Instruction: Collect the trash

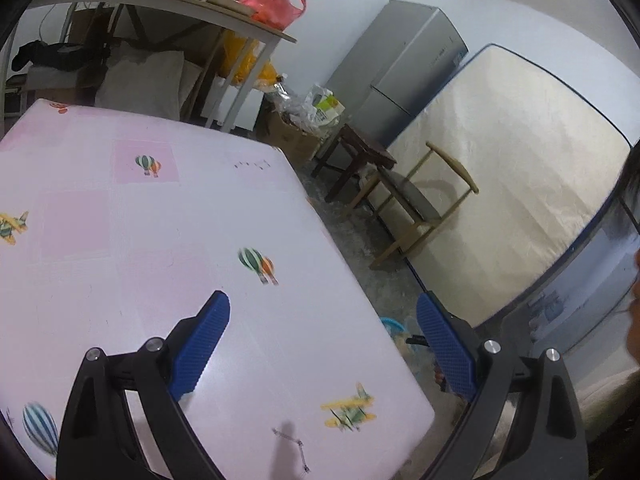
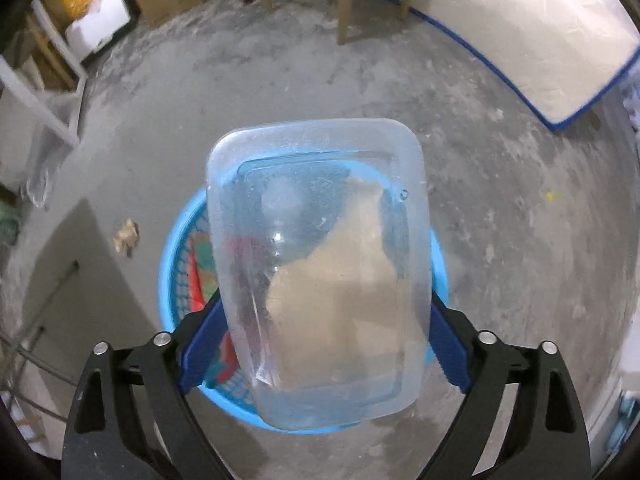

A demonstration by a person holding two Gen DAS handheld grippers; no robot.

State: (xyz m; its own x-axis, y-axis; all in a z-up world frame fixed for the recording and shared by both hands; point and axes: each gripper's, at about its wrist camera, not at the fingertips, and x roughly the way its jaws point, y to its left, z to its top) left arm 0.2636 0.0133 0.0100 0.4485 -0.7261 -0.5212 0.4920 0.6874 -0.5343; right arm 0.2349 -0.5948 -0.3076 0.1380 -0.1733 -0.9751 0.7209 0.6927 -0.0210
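Right gripper clamps a clear plastic container above the blue basket; left gripper gapes wide, empty.

The table lies bare beneath the left hand-held gripper; to its right, open floor, then a chair and stool; in the right wrist view, the blue basket stands on broad bare floor, a paper scrap left.
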